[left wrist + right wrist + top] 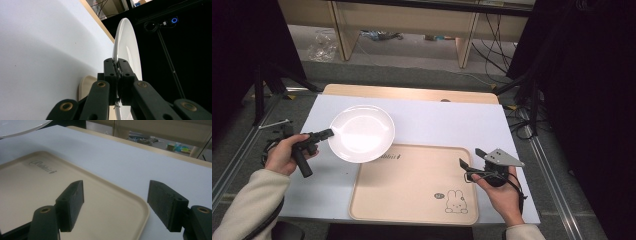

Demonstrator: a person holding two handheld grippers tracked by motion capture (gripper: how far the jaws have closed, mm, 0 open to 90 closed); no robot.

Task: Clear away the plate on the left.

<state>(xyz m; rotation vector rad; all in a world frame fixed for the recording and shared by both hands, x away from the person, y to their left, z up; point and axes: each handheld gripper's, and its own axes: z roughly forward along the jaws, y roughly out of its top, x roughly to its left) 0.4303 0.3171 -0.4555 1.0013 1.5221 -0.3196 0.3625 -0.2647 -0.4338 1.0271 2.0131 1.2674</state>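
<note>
High view takes in the white tabletop [437,120], the beige tray [412,185] near the person and the white plate [362,134] overlapping its far-left corner. Left gripper view shows the left hand-held gripper [117,65] clenched on the plate's rim. Right hand-held gripper [115,205] hangs released above the tray's right edge.

Left gripper [328,133] clamps the white plate [362,132] by its left rim, held over the beige rabbit tray's [412,210] far-left corner; right gripper [469,159] open at tray's right edge.
</note>
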